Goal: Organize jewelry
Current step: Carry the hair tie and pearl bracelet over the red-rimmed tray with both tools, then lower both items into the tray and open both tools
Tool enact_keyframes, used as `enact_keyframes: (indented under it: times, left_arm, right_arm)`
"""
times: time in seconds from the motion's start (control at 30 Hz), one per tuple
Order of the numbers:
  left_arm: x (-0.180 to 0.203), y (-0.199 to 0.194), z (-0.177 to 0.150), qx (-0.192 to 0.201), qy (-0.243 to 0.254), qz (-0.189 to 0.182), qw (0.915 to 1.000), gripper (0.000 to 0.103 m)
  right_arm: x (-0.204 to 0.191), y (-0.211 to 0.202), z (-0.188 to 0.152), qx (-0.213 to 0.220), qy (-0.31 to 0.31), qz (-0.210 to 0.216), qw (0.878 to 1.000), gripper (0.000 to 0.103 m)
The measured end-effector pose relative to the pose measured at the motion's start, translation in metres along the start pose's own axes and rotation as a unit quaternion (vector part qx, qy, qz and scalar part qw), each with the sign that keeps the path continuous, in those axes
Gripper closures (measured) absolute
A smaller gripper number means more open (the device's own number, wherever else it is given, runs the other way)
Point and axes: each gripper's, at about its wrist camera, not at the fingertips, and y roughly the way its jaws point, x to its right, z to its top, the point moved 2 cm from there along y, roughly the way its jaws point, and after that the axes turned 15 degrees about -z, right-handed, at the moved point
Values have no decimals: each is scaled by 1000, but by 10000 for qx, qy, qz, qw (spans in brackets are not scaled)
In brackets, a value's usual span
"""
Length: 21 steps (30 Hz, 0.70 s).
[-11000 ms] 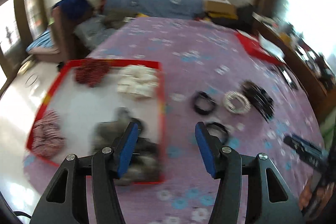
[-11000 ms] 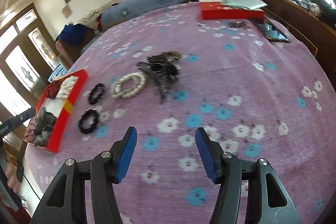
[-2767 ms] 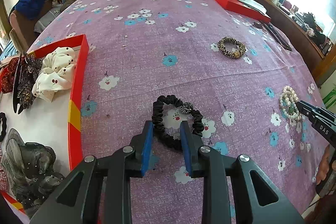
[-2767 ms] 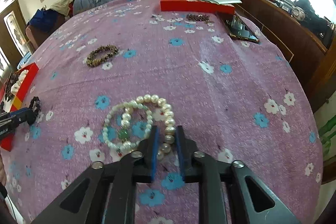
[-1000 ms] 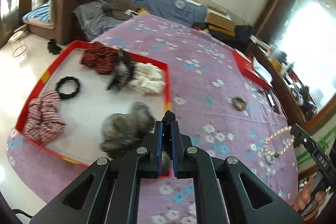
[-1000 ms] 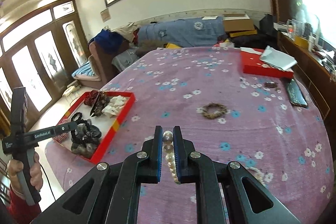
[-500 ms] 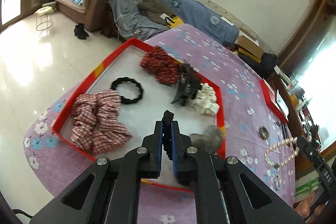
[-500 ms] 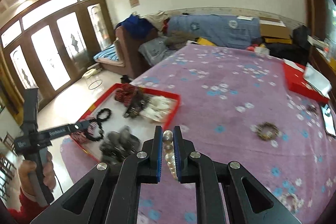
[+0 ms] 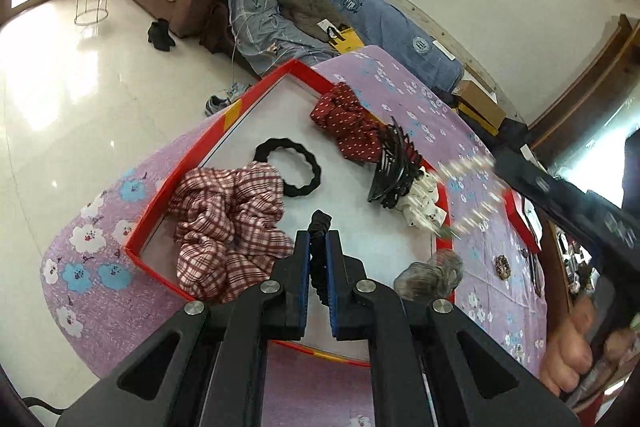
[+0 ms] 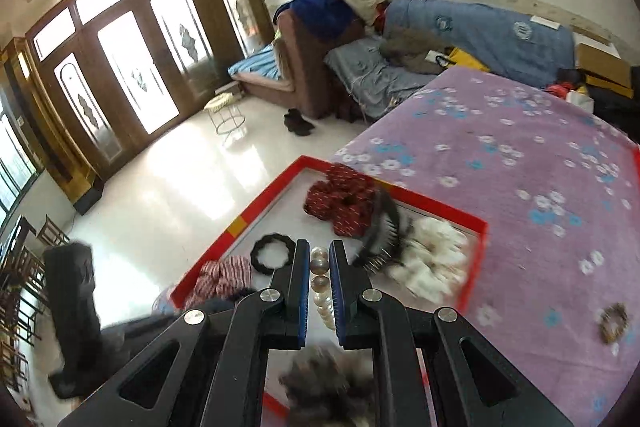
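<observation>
Both grippers have swung from the purple cloth [image 10: 520,163] to above the red tray [image 9: 156,203]; the left gripper [image 9: 318,247] pinches the black scrunchie [image 9: 320,227] and the right gripper [image 10: 319,267] clamps the pearl bracelet [image 10: 320,283], both poised for dropping among the sorted pieces.

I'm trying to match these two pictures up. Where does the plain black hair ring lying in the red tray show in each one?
Left wrist view: the black hair ring lies in mid-frame, touching the checked scrunchie.
Right wrist view: the ring sits lower centre, just left of the jaws.
Shared landmark: the red dotted scrunchie at the red tray's far end.
</observation>
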Motion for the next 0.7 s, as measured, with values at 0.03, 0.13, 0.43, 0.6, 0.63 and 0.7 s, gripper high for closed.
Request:
enact_keyframes:
  times: [0.03,0.13,0.43,0.6,0.63,0.7]
  left_arm:
    - [-2,2,-1,-36,-37,-32,10000,96]
    - [-5,8,-4,-139,-66,-109,9998,96]
    - [-14,16,-8,-264,-93,-194,9994,96]
    - [-16,18,-8,-292,-61,-206,9993,96]
    - [-15,18,-8,-284,-60,-206,9994,96]
    - [-14,19,-8,-287,-87,-218,9993,96]
  right_arm:
    - [-5,9,4,-56,-26,1,10000,92]
    - [-21,40,14,-306,-71,61,9995,92]
    - [-41,88,8,-739,-313,-262,9964,92]
    - [-41,93,-8,-888,-452,-340,9944,92]
    - [-40,94,-10,-910,-457,-339,9942,91]
    - [-40,95,-13,-937,-452,-364,9939,91]
